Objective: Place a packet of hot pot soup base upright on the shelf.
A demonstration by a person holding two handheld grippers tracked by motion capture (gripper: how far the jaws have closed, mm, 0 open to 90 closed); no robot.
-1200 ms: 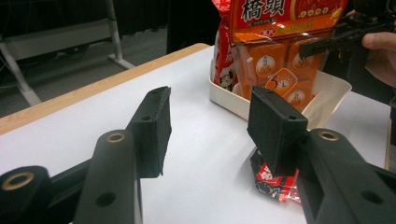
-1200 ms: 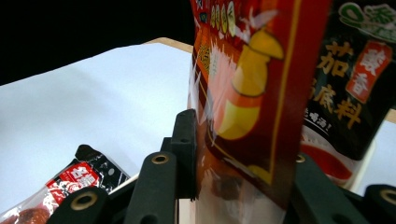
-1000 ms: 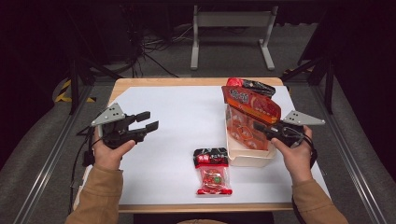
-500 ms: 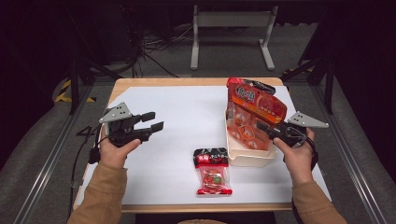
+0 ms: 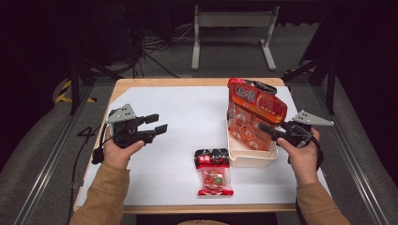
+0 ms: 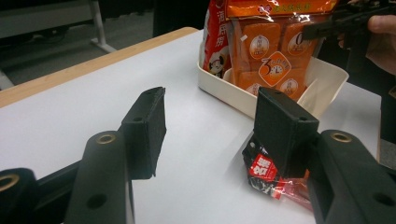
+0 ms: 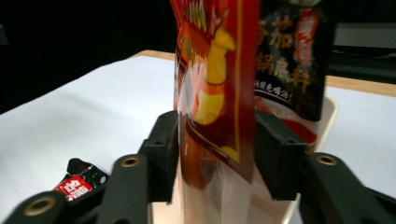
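A large orange-red snack bag [image 5: 256, 115] stands upright in a cream tray [image 5: 251, 159] at the table's right. My right gripper [image 5: 263, 130] reaches in from the right. Its jaws have just been opening and now stand either side of the bag [image 7: 215, 93] without squeezing it. A dark sauce packet [image 7: 289, 60] stands behind the bag in the same tray [image 7: 327, 116]. My left gripper [image 5: 157, 123] hovers over the white sheet at the left. Its jaws have also just opened a little further and have nothing between them [image 6: 210, 121].
A small red-and-black packet [image 5: 213, 171] lies flat on the white sheet in front of the tray, near the table's front edge; it also lies beyond my left jaws [image 6: 268, 175]. A metal stand [image 5: 232, 28] is on the floor behind the table.
The right jaws have spread apart from the snack bag, which has come down from a tilted hold to stand in the tray. The left hand has barely moved.
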